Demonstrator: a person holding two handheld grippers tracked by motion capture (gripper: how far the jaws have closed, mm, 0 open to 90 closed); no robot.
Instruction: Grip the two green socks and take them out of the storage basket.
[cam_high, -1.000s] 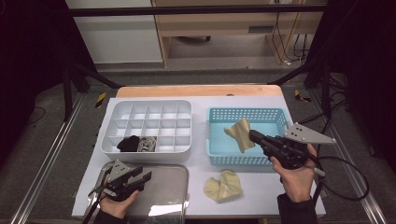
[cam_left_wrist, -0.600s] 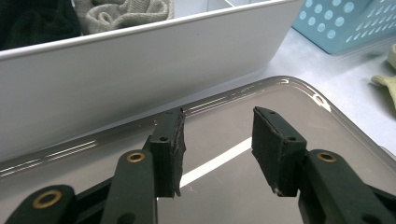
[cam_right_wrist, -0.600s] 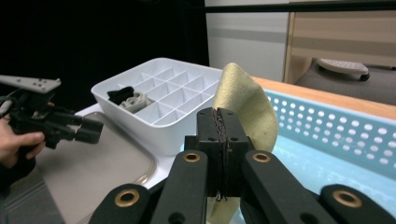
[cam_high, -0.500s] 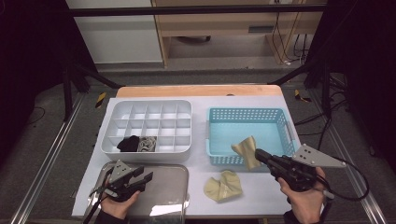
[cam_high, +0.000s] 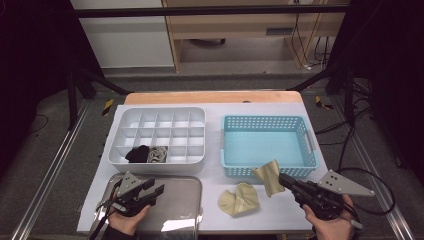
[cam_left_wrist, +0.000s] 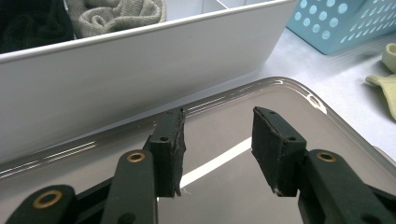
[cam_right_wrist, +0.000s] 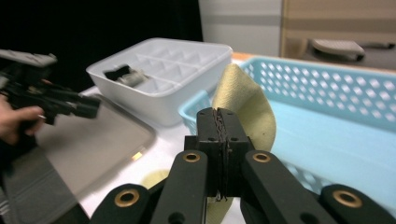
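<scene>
A yellow sock (cam_high: 269, 176) is pinched between the closed jaws of the right gripper (cam_high: 286, 181) and is held above the table, just at the near wall of the blue basket (cam_high: 265, 122), near its middle. In the right gripper view the sock (cam_right_wrist: 245, 107) is seen rising as a folded flap above the clamped jaws of the gripper (cam_right_wrist: 219, 128), with the basket (cam_right_wrist: 327, 84) behind it. A second yellow sock (cam_high: 240, 199) lies crumpled on the white table (cam_high: 215, 111), just near and to the left of the held one.

The left gripper (cam_high: 152, 191) is held over a metal tray (cam_high: 185, 187) at the near left, its jaws parted with nothing between them; in the left gripper view the gripper (cam_left_wrist: 217, 135) is seen above the tray's shiny surface (cam_left_wrist: 219, 105). Just beyond the tray stands a white divided box (cam_high: 157, 115), with a black sock (cam_high: 137, 154) and a grey sock (cam_high: 158, 154) rolled in adjoining compartments of its near row.
</scene>
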